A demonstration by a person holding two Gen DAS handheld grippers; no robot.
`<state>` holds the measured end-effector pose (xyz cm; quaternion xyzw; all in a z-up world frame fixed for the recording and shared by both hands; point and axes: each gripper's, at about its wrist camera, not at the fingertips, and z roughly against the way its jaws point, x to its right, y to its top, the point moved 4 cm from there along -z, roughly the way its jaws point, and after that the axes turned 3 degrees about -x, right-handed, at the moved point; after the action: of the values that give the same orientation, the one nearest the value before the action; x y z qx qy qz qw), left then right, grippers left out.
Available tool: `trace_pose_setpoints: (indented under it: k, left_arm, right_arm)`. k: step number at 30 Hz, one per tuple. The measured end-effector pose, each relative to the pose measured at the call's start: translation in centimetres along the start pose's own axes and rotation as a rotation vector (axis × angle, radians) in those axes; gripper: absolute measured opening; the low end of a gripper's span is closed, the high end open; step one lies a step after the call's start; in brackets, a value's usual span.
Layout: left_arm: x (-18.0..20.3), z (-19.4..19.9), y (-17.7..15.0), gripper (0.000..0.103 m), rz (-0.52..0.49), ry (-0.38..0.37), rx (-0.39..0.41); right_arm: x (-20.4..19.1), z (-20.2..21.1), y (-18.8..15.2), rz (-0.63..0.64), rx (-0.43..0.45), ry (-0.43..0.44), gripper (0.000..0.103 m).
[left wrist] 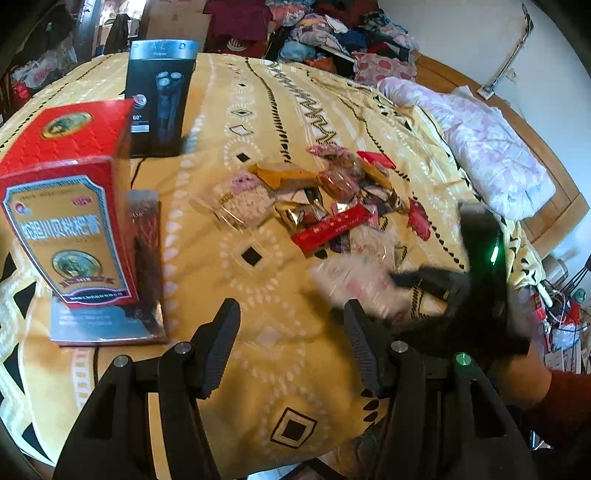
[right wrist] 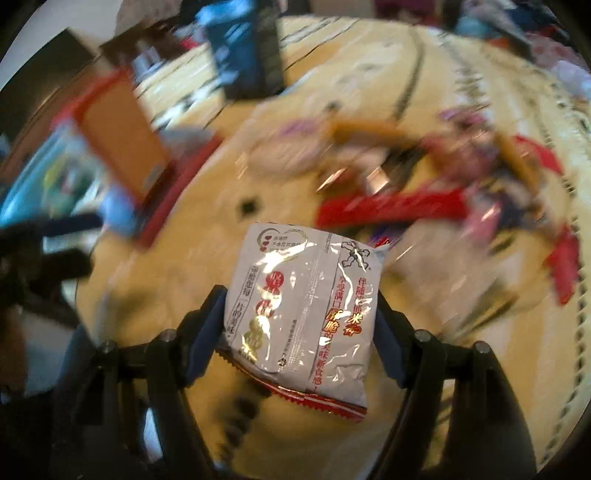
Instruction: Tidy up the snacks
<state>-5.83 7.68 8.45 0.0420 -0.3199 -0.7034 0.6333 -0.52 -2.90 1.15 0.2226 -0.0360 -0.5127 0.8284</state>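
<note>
A: What is lying under everything?

B: A bed covered by a yellow patterned blanket (left wrist: 258, 129) is filling the left wrist view, with a heap of clothes (left wrist: 332, 29) sitting at its far edge, toward twelve o'clock, and a pale quilt (left wrist: 491, 147) lying at two o'clock.

A: And the boxes?

B: A red box (left wrist: 70, 206) is standing upright at nine o'clock on a flat grey box (left wrist: 107, 325), and a black box (left wrist: 159, 99) is standing farther back at eleven o'clock, well apart from the red one.

A: Where are the snacks sitting?

B: A pile of snacks (left wrist: 325, 199) is lying on the blanket near the centre, slightly toward one o'clock, with a long red packet (left wrist: 332, 227) resting along its near edge.

A: What is the right gripper (right wrist: 301, 321) doing?

B: It is gripping a white snack packet (right wrist: 306, 306); the jaws are pressing on both side edges of the packet, which is sitting at the middle of the right wrist view, in front of the pile. The rest of that view is blurring heavily. In the left wrist view the same packet is showing as a pale smear at four o'clock.

A: And the left gripper (left wrist: 291, 347)?

B: It is hanging over bare blanket at six o'clock, its jaws standing apart with nothing between them.
</note>
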Motion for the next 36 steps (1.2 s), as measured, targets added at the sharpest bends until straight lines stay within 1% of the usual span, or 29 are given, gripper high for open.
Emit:
trace_pose_setpoints:
  k: [3,5,7,9,11,12,13,14,16,17,19,20,23,24,26,28,29,30,31,32,34,36]
  left_arm:
    - [-0.2,-0.5,-0.4,0.06,0.004,0.01,-0.016]
    - [-0.5,-0.6,-0.5,0.06,0.02,0.007,-0.021]
    - [-0.6,-0.7,-0.6,0.06,0.027,0.001,-0.022]
    - [-0.4,-0.9,-0.6,0.06,0.024,-0.003,-0.021]
    - [-0.1,-1.3,-0.4,0.06,0.02,-0.016,-0.025]
    - [0.1,-1.5,-0.4,0.06,0.018,-0.018,-0.027]
    - [0.3,-1.9,-0.3,0.06,0.017,-0.022,-0.034]
    - [0.4,-2.1,-0.4,0.06,0.017,-0.027,-0.039]
    - [0.8,-2.4,-0.4,0.06,0.016,-0.041,-0.047]
    - [1.0,-2.6,-0.5,0.06,0.017,-0.049,-0.054]
    - [1.2,-2.8,-0.6,0.06,0.016,-0.058,-0.063]
    - [1.3,-2.9,-0.7,0.06,0.016,-0.059,-0.07]
    - [1.3,-3.2,-1.1,0.06,0.036,-0.071,-0.083]
    - [1.3,-3.2,-1.1,0.06,0.043,-0.069,-0.086]
    - [1.4,-3.5,-1.3,0.06,0.054,-0.063,-0.096]
    - [1.5,-3.7,-1.5,0.06,0.062,-0.064,-0.104]
    - [1.7,-3.7,-1.7,0.06,0.062,-0.063,-0.108]
    - [1.8,-3.8,-1.8,0.06,0.059,-0.061,-0.111]
    - [1.9,-3.8,-1.9,0.06,0.057,-0.059,-0.113]
    - [2.1,-3.9,-2.0,0.06,0.053,-0.058,-0.117]
    - [2.2,-4.1,-2.2,0.06,0.05,-0.057,-0.122]
    - [2.2,-4.4,-2.4,0.06,0.047,-0.051,-0.127]
  right_arm:
    - [-0.8,-1.7,-1.4,0.008,-0.063,0.044,0.076]
    - [-0.6,-2.3,-1.4,0.044,-0.107,0.039,0.078]
    - [0.0,-1.5,-1.3,0.066,-0.11,0.034,0.08]
    - [1.5,0.9,-1.1,0.044,-0.088,0.055,0.08]
    - [2.8,3.4,-1.1,0.016,-0.043,0.063,0.088]
    - [3.7,4.5,-0.9,0.001,-0.022,0.062,0.093]
    - [4.8,5.6,-0.8,-0.012,-0.002,0.059,0.093]
    - [6.1,6.6,-0.7,-0.013,0.018,0.041,0.093]
    - [8.9,7.4,-0.5,0.0,0.036,-0.04,0.093]
    - [11.1,7.3,-0.1,-0.001,0.034,-0.097,0.093]
    - [15.8,6.6,0.1,-0.005,-0.01,-0.212,0.092]
    - [17.4,6.2,0.2,-0.001,-0.031,-0.256,0.092]
    - [21.7,4.1,0.7,0.016,-0.113,-0.347,0.092]
    - [22.7,3.2,0.7,0.028,-0.147,-0.361,0.092]
    - [24.0,1.9,0.7,0.045,-0.196,-0.386,0.09]
    - [24.9,1.0,0.5,0.037,-0.218,-0.389,0.081]
    - [25.3,1.0,0.6,0.013,-0.205,-0.365,0.078]
    - [25.5,1.2,0.7,-0.012,-0.186,-0.353,0.062]
    - [25.7,1.5,0.8,-0.043,-0.167,-0.344,0.054]
    - [25.7,2.0,0.6,-0.08,-0.149,-0.327,0.054]
    - [25.1,3.2,0.4,-0.114,-0.099,-0.3,0.052]
    - [23.4,5.4,0.1,-0.16,-0.028,-0.259,0.051]
